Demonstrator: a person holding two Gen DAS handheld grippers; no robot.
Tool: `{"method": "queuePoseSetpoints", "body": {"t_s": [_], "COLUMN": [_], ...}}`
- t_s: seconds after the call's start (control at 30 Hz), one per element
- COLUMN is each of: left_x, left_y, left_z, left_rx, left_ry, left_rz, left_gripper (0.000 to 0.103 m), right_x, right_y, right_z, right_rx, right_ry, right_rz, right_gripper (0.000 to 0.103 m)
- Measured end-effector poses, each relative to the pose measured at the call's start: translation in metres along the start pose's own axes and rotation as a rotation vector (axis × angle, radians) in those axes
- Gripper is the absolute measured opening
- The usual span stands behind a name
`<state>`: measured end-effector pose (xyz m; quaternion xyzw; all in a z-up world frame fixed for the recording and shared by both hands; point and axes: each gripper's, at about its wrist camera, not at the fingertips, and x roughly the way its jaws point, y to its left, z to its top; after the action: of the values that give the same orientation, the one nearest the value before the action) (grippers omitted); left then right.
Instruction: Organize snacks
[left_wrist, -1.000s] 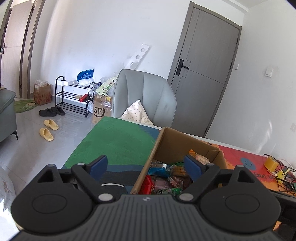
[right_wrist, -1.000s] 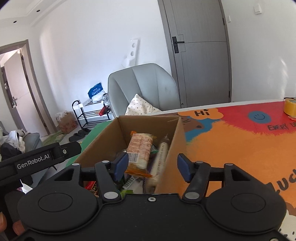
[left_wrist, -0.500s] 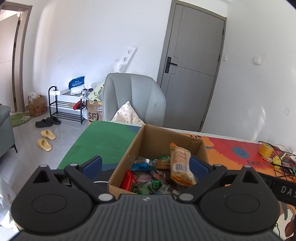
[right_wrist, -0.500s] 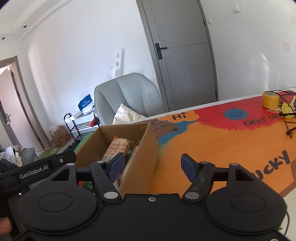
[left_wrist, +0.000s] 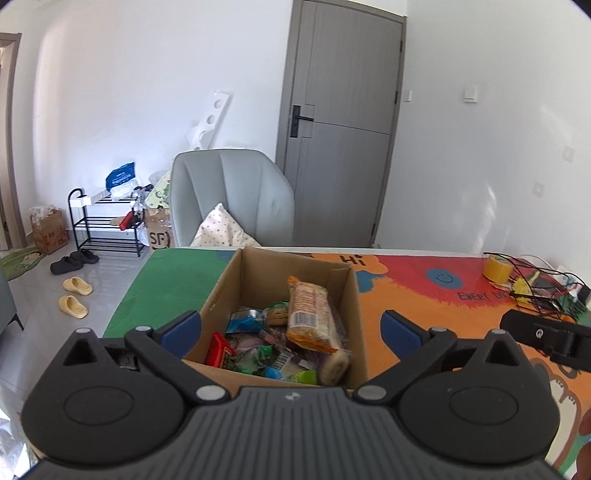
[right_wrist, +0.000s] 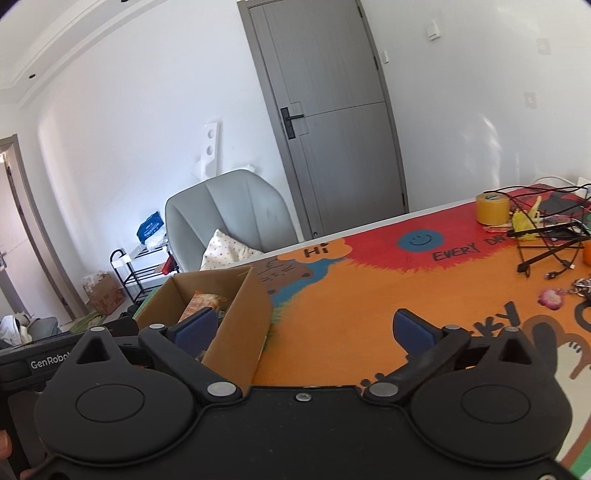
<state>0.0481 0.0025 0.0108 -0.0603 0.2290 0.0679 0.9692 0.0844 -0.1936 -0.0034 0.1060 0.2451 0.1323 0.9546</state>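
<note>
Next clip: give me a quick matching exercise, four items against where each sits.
Items:
1. orange snack packet
2. yellow tape roll
3. spotted cushion
4. yellow slippers

Places:
A. on the floor
B. on the grey chair
C. inside the cardboard box
D. far end of the colourful mat

Pairs: 1-C, 2-D, 3-B, 4-A

- Table under a bright orange, red and green printed cloth (right_wrist: 369, 295), spreading ahead of both grippers.
- Open brown cardboard box (left_wrist: 236, 288) between the left gripper's fingers.
- Yellow tape roll (right_wrist: 491, 208) far right of the right gripper, beside tangled black cables (right_wrist: 546, 251).
</note>
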Motion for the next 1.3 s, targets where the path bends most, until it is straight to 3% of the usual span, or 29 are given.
{"method": "queuePoseSetpoints", "body": {"t_s": [0.17, 0.53, 0.93, 1.3], "left_x": [-0.007, -0.027, -0.053, -0.047], "left_y": [-0.009, -0.008, 0.001, 0.007], "left_z": [0.0, 0.006, 0.006, -0.001], "left_rx": [0.049, 0.059, 0.069, 0.086], "left_ry": [0.024, 0.042, 0.03, 0.067], "left_rz": [-0.011, -0.03, -0.013, 0.029], "left_gripper": [0.103, 0.103, 0.103, 0.103], "right_x": [-0.013, -0.039, -0.068, -0.062], "right_y": [-0.008, -0.022, -0.02, -0.012], "right_z": [0.002, 0.007, 0.004, -0.002], "right_rx": [0.0, -0.003, -0.065, -0.086], "right_ry": [-0.012, 0.001, 0.023, 0.08], "right_rz": [-0.064, -0.11, -0.107, -0.088], "right_gripper": [0.103, 0.103, 0.103, 0.103]}}
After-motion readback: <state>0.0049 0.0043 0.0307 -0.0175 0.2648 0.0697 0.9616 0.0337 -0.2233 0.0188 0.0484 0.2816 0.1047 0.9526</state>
